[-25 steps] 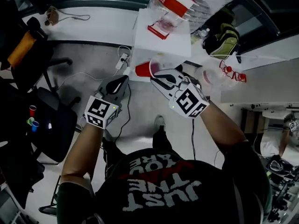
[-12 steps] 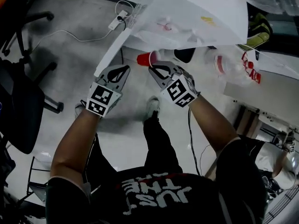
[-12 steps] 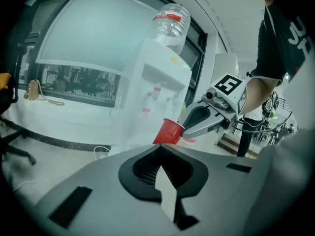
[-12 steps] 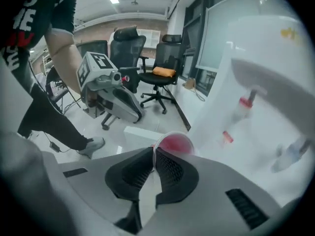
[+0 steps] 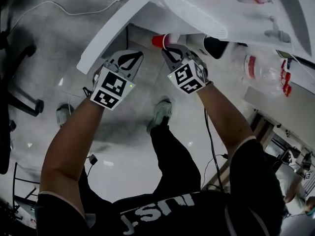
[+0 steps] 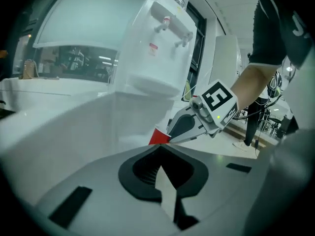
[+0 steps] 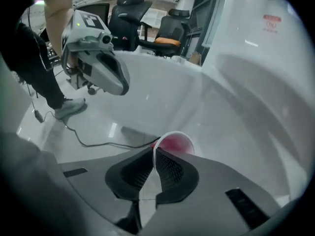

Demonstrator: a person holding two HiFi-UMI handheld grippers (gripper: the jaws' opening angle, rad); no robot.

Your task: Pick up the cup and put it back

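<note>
Head view looks down on a glossy grey floor (image 5: 59,53), with a white table (image 5: 106,33) whose edge slants from 10 toward 12 o'clock. The right gripper (image 5: 169,45) pinches the rim of the red cup (image 5: 158,40) at 12 o'clock, near that edge. The left gripper (image 5: 129,58) hovers at 11, jaws together and empty. Open floor lies toward 6, and a dark chair base (image 5: 19,102) stands at 9.

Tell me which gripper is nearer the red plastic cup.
Right. The right gripper pinches the rim of the red plastic cup between its jaws; the left gripper is beside it, apart, empty.
</note>
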